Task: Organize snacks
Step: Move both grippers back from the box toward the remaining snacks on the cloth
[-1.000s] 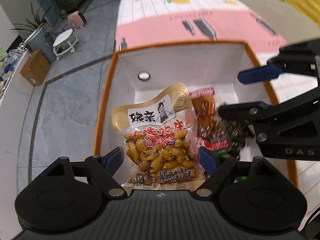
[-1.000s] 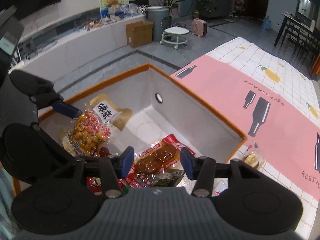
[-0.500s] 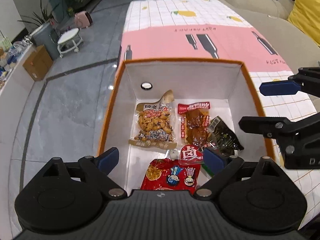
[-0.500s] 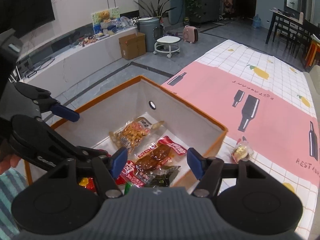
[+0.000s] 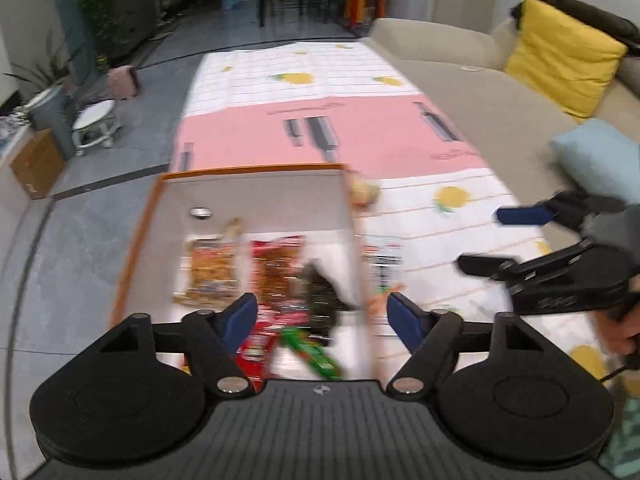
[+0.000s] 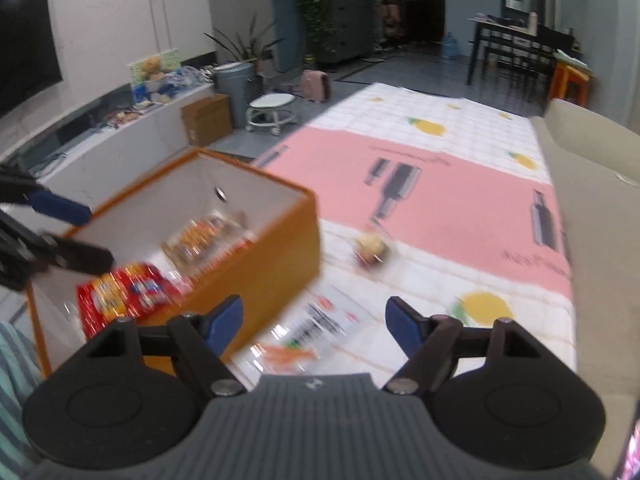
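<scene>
An orange-rimmed white box (image 5: 256,196) (image 6: 276,264) stands on the tablecloth and holds several snack packs: a peanut bag (image 5: 210,270) (image 6: 200,240), a red pack (image 5: 280,268) and a red bag (image 6: 124,288). My left gripper (image 5: 320,314) is open and empty above the box's near right corner. My right gripper (image 6: 314,318) is open and empty above a flat clear packet (image 6: 308,332) (image 5: 382,264) lying right of the box. A small round wrapped snack (image 6: 370,248) (image 5: 362,192) lies further out on the cloth.
The table carries a pink and white checked cloth (image 6: 440,184). A beige sofa (image 5: 500,92) with a yellow cushion (image 5: 560,64) runs along the right. Floor, a white stool (image 6: 272,108) and a cardboard carton (image 6: 208,120) lie to the left.
The peanut bag left my left gripper and now lies in the box. Both grippers pulled back and swung right; the right one left the box and is over the packet on the cloth.
</scene>
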A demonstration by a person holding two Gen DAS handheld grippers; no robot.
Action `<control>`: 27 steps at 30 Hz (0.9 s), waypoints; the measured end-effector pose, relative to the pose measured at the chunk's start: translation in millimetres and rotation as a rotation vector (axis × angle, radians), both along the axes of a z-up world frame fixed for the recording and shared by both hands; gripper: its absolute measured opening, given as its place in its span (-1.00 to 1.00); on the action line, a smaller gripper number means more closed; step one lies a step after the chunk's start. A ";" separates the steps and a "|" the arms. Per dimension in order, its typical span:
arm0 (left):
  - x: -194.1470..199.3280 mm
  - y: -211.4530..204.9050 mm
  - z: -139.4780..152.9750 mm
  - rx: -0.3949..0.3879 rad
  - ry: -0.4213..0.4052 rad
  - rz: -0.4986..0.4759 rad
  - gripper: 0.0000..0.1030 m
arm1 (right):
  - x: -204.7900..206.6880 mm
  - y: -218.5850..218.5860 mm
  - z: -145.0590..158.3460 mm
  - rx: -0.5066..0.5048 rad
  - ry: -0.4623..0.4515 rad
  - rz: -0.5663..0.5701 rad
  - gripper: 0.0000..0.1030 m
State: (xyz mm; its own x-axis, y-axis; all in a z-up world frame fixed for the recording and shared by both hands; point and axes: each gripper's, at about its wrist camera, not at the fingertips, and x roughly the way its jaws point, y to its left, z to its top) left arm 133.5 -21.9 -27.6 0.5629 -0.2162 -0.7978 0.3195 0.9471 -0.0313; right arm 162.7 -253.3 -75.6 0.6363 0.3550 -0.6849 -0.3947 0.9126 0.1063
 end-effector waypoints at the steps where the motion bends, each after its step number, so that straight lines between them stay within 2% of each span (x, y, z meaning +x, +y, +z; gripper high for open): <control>1: -3.1 -8.2 0.1 -0.012 0.005 -0.014 0.56 | -4.9 -6.0 -4.8 -0.005 0.006 -0.007 0.47; 5: -13.0 -42.5 -4.0 -0.025 0.007 -0.049 0.55 | -20.5 -25.9 -23.5 -0.023 0.024 -0.022 0.42; 10: -7.9 -80.5 -18.6 -0.031 0.055 -0.050 0.55 | -33.2 -35.8 -43.5 -0.070 0.024 -0.013 0.30; 15: 11.0 -114.0 -40.3 0.050 0.079 -0.036 0.62 | -32.2 -46.9 -58.1 -0.078 0.028 -0.023 0.19; 27: 68.7 -158.4 -107.5 0.264 0.149 0.025 0.63 | -5.3 -71.2 -80.0 -0.049 0.091 -0.082 0.19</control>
